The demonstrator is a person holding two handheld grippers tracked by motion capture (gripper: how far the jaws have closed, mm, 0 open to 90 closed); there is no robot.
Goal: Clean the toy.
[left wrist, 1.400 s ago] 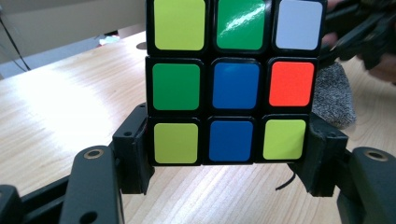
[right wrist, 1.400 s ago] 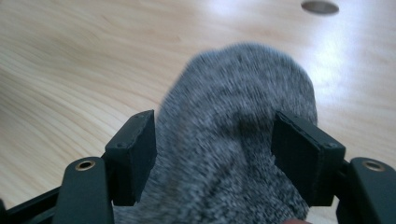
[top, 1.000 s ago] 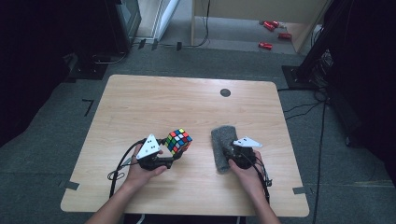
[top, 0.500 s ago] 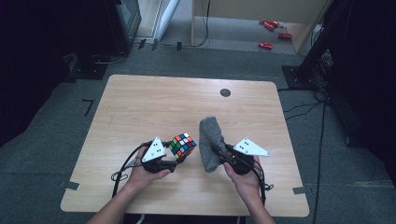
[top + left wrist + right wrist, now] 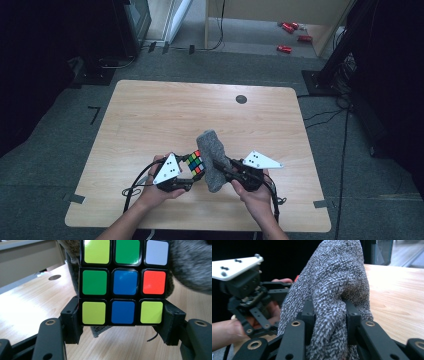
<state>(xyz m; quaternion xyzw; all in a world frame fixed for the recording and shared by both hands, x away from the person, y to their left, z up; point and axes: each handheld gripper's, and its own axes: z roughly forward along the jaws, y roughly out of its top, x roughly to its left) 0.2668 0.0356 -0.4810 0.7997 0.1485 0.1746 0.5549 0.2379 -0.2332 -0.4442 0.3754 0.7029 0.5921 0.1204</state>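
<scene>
With the left gripper (image 5: 192, 172) clamped on the colourful puzzle cube (image 5: 195, 163) and the right gripper (image 5: 225, 170) pinching the grey cloth (image 5: 212, 157) at the cube's 3 o'clock above the table (image 5: 150, 115), both pickups look done, while wiping the cube apparently remains.

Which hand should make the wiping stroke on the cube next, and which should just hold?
Right. The right gripper is clamped on the grey cloth, which stands against the puzzle cube. The left gripper grips the cube's bottom row, so it is probably best holding steady.
</scene>
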